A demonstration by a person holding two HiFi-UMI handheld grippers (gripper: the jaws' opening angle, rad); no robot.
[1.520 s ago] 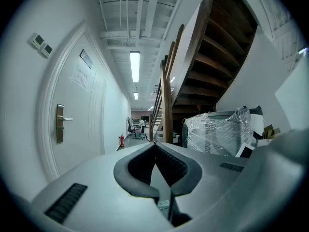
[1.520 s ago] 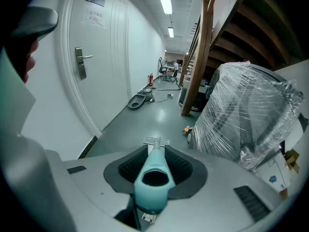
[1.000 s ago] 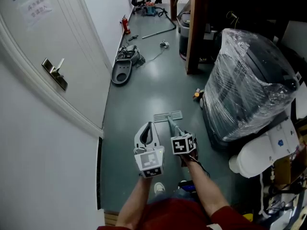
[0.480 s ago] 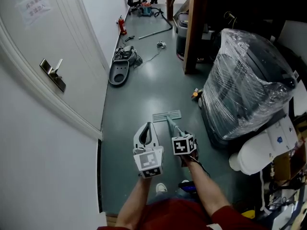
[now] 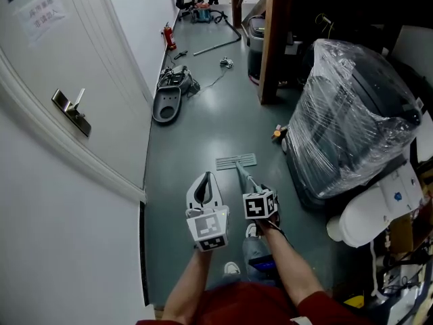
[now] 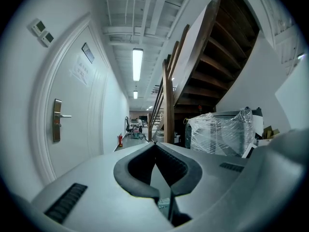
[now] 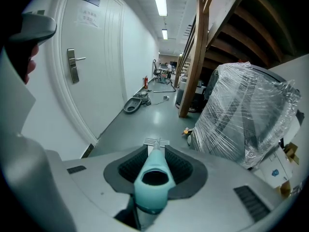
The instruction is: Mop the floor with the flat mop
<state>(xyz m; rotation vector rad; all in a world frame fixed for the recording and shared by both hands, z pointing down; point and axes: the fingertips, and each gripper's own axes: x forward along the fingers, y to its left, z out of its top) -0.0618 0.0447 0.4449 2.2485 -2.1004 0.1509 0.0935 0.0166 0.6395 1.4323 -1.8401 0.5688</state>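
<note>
While right tool (image 5: 250, 188) grips teal-handled flat mop (image 7: 154, 177) (grey head (image 5: 236, 161)), left tool (image 5: 206, 177) sits closed.

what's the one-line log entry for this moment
task: mop floor | right gripper: shut on mop handle | left gripper: shut, empty | mop head: flat on floor ahead
</note>
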